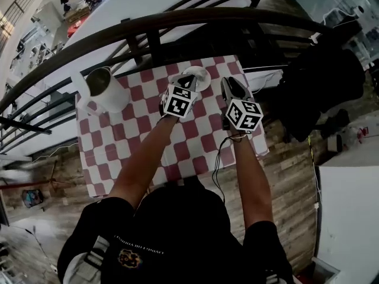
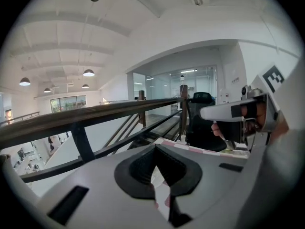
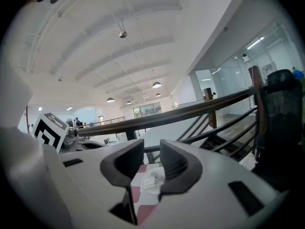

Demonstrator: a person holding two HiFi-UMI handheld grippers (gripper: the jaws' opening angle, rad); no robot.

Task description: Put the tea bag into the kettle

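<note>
Head view: kettle, two grippers and the tea bag's plate on a checked cloth, pick-up not yet begun.

From the left: the kettle (image 1: 106, 90), whose mouth looks open, stands at the 10 o'clock of the cloth (image 1: 195, 149). The left gripper (image 1: 189, 81), jaws drawn together on nothing, hovers over the plate (image 1: 204, 77) at 12 o'clock. The right gripper (image 1: 232, 86), jaws apart and empty, sits just at the plate's 3 o'clock. The right gripper view shows the tea bag (image 3: 149, 182) lying flat on that plate, framed in the gap but untouched. I judge the step in hand is the grab. Lower the right jaws straight over the bag and pinch its paper body, not the plate rim. Lift clear, swing toward 9 o'clock and release over the kettle's mouth. The left gripper could steady the kettle.
</note>
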